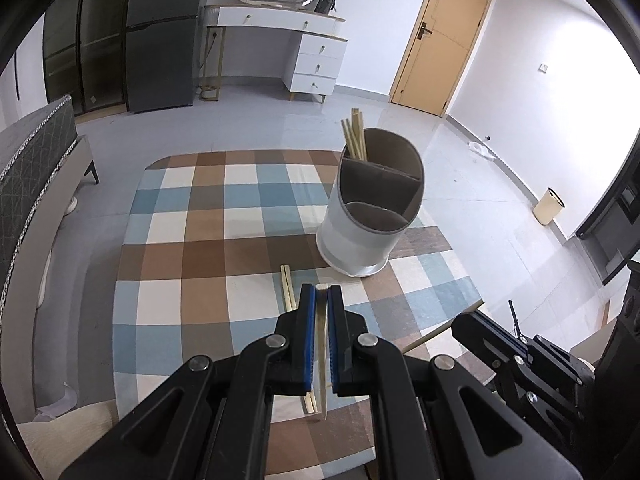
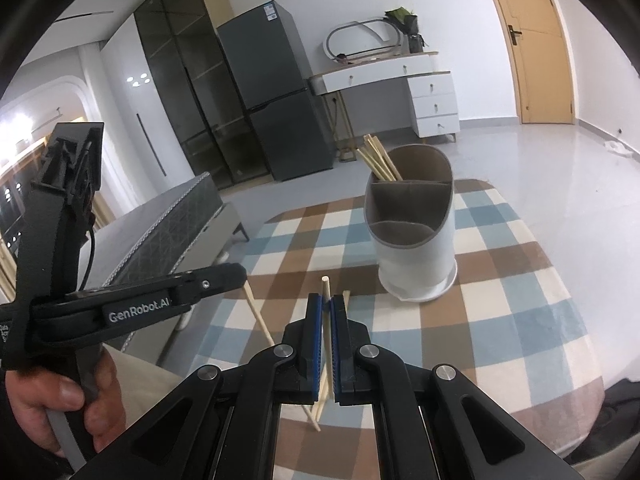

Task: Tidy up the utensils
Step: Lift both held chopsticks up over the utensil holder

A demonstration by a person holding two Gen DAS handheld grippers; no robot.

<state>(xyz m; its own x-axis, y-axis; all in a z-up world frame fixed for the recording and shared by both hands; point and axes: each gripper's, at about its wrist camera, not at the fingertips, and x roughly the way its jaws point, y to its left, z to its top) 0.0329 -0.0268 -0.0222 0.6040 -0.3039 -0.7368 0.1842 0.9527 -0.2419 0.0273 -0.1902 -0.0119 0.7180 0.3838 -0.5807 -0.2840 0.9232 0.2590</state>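
A white utensil holder [image 1: 368, 216] with brown-lined compartments stands on the checked tablecloth [image 1: 200, 256]; several wooden chopsticks [image 1: 354, 136] stand in its far compartment. My left gripper [image 1: 322, 300] is shut on a chopstick [image 1: 321, 344] above the table, short of the holder. A pair of chopsticks [image 1: 289, 288] lies on the cloth just left of its fingers. In the right wrist view the holder [image 2: 414, 236] stands ahead and my right gripper [image 2: 329, 308] is shut on a chopstick [image 2: 326, 320]. The left gripper [image 2: 224, 276] holds another chopstick [image 2: 258, 312] at left.
A grey bed or bench [image 1: 40, 168] runs along the table's left side. A fridge [image 1: 160, 36], white dressing table [image 1: 280, 24] and wooden door [image 1: 444, 36] stand at the far wall. A cream bin [image 1: 548, 206] sits on the floor at right. The table edge [image 1: 476, 304] is near the right gripper.
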